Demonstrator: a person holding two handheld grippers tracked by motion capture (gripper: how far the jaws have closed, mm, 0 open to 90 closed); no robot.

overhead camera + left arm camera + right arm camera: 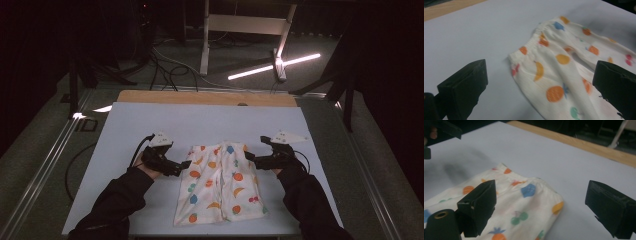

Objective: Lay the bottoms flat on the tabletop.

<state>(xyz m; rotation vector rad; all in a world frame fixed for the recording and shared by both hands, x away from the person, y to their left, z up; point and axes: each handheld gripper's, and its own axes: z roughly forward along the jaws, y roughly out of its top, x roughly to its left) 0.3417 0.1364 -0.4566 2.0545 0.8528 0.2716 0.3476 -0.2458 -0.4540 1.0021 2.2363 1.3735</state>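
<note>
On white mat point(150, 120), fruit-print shorts point(220, 182), flat

The small white trousers point(218, 182) with a colourful fruit print lie flat on the white board point(150, 125). Their elastic waistband points to the board's far wooden edge point(205, 97), the legs to its near edge.

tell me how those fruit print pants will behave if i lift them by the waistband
The fruit print pants look like thin, soft cloth lying flat, so they will likely droop and unfold. The gathered waistband probably stretches. They seem light and unlikely to slip much.
</note>
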